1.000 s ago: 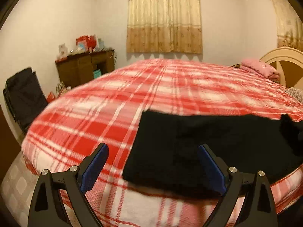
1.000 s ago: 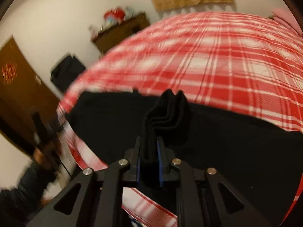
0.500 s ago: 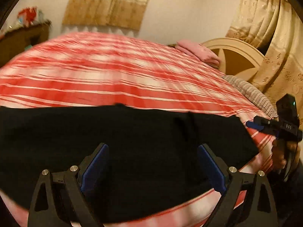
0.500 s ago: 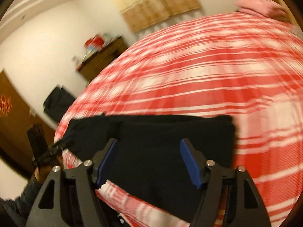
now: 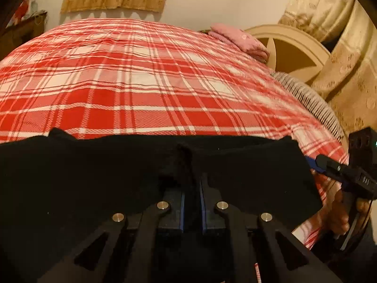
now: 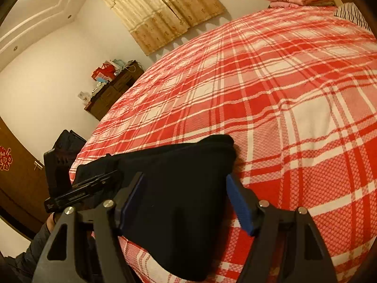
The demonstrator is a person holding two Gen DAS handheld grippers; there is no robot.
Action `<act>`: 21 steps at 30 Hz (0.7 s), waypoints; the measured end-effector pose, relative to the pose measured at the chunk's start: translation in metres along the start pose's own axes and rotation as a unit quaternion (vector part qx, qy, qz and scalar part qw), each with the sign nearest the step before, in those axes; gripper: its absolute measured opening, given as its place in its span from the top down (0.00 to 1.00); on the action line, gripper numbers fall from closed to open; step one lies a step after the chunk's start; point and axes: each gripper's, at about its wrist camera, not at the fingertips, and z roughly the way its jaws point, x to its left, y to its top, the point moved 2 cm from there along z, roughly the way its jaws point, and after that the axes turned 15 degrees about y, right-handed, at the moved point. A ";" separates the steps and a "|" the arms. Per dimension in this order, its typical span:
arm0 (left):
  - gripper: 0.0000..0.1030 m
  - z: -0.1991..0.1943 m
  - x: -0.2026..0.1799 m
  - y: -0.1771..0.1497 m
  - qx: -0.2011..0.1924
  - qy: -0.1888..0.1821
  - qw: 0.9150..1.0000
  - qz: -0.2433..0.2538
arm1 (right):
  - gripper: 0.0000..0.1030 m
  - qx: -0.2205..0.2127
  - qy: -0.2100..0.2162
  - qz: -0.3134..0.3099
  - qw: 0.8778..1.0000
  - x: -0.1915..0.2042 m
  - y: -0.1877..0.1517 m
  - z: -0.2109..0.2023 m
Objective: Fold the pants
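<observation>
Black pants [image 5: 94, 176] lie folded along the near edge of a bed with a red and white plaid cover [image 5: 141, 75]. My left gripper [image 5: 192, 186] is shut on a raised fold of the pants near their middle. In the right wrist view the pants [image 6: 176, 184] lie flat on the cover [image 6: 282, 94]. My right gripper [image 6: 186, 188] is open over their right end, its blue pads [image 6: 240, 202] on either side of the cloth. The right gripper also shows in the left wrist view [image 5: 339, 167] at the right edge.
A pink folded blanket [image 5: 240, 40] and a striped pillow [image 5: 306, 96] lie by the cream headboard [image 5: 292, 52]. A dark wooden dresser [image 6: 113, 89] with red boxes stands by the far wall. A black chair [image 6: 68, 141] stands beside the bed. Curtains [image 6: 162, 7] hang behind.
My left gripper has closed on a fold of the pants. My right gripper let go of its bunch of cloth earlier and now hovers open over the right end.
</observation>
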 end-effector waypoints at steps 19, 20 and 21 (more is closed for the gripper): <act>0.80 -0.003 0.034 -0.006 0.007 0.050 0.998 -0.044 | 0.21 0.076 -0.017 -0.131 0.988 0.047 -0.031 0.039; 0.76 -0.006 0.031 -0.006 0.004 0.062 0.998 -0.031 | 0.21 0.087 -0.023 -0.123 0.988 0.042 -0.033 0.043; 0.73 -0.011 0.030 -0.005 -0.003 0.079 0.997 -0.015 | 0.22 0.094 -0.024 -0.116 0.989 0.036 -0.033 0.045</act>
